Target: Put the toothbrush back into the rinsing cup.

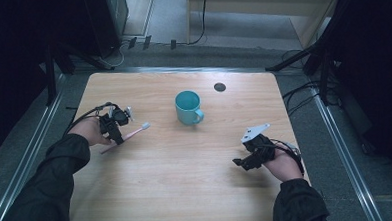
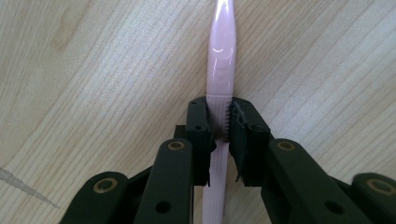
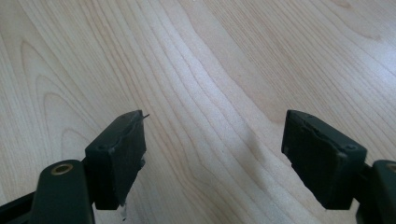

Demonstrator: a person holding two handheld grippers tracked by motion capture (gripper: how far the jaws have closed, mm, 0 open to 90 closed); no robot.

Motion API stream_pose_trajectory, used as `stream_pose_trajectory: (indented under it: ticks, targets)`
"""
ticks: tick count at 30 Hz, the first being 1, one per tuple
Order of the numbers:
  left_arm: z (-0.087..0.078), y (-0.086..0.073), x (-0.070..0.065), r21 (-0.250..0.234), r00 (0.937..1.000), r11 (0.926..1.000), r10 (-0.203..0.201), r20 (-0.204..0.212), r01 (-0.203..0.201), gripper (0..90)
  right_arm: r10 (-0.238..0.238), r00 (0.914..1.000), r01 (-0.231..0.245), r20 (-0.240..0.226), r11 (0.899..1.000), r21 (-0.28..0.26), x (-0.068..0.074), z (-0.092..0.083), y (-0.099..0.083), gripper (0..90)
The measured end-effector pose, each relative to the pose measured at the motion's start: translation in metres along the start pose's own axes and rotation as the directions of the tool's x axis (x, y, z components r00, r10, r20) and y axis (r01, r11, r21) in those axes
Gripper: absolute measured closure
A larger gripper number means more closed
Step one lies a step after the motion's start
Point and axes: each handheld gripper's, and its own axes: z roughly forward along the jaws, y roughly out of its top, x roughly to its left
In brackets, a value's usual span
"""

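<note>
Lying flat on the table (image 1: pixel 186 161), the toothbrush (image 1: pixel 130 135) runs slantwise at the left side, its white bristle head toward the cup (image 1: pixel 188 108) and its pink handle end toward the person's near-left. The left gripper (image 1: pixel 116 135) is clamped across the handle, both pads pressing its sides in the left gripper view. The right gripper (image 1: pixel 240 162) sits well apart at the right, jaws spread wide over bare wood.
</note>
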Motion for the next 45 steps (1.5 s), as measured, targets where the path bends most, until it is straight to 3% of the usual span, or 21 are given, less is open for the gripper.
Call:
stream_pose_trajectory:
  ticks: [5, 11, 12, 15, 17, 21, 25, 33, 39, 45]
  targets:
    - [0.0, 0.002, -0.001, 0.01, 0.9998, 0.9997, -0.022, 0.0, 0.022, 78.1, -0.008, 1.0, 0.008, 0.002, 1.0, 0.002, 0.0, 0.0, 0.001, 21.6]
    - [-0.001, 0.003, 0.001, 0.027, 0.9997, 0.9994, -0.021, 0.009, 0.021, 79.2, 0.0, 1.0, 0.0, 0.006, 1.0, 0.0, 0.0, -0.001, 0.0, 21.6]
    - [0.0, 0.003, 0.0, 0.017, 0.9991, 0.9991, -0.04, 0.017, 0.04, 79.2, -0.001, 1.0, 0.001, 0.006, 1.0, 0.0, 0.0, -0.001, 0.0, 21.6]
    - [0.0, 0.001, -0.001, 0.012, 0.9993, 0.9995, -0.028, 0.026, 0.028, 79.2, 0.002, 1.0, -0.002, 0.005, 1.0, 0.003, 0.0, -0.001, 0.0, 21.6]
    - [0.0, 0.0, 0.001, 0.018, 0.9981, 0.9991, -0.038, 0.048, 0.037, 79.3, -0.001, 1.0, 0.001, 0.006, 1.0, 0.004, 0.0, -0.001, 0.0, 21.6]
    - [0.0, 0.0, 0.002, 0.015, 0.9976, 0.999, -0.043, 0.053, 0.043, 79.3, -0.001, 1.0, 0.001, 0.006, 1.0, 0.004, 0.0, -0.001, 0.0, 21.7]
    - [-0.003, -0.001, 0.002, -0.001, 0.9974, 0.9992, -0.039, 0.06, 0.039, 79.3, -0.004, 1.0, 0.004, 0.006, 1.0, 0.008, 0.0, -0.001, 0.0, 21.7]
    - [-0.012, -0.003, 0.006, -0.032, 0.9926, 0.9967, -0.071, 0.099, 0.074, 79.4, -0.008, 0.9999, 0.008, 0.009, 1.0, 0.01, 0.0, 0.0, 0.0, 21.7]
    - [-0.019, -0.005, 0.007, -0.067, 0.99, 0.9931, -0.088, 0.11, 0.096, 79.4, -0.015, 0.9998, 0.015, 0.009, 1.0, 0.008, 0.0, 0.0, 0.0, 21.7]
    - [-0.023, -0.005, 0.008, -0.106, 0.9824, 0.9846, -0.124, 0.14, 0.139, 79.4, -0.015, 0.9999, 0.015, 0.004, 1.0, 0.01, 0.001, 0.001, 0.0, 21.7]
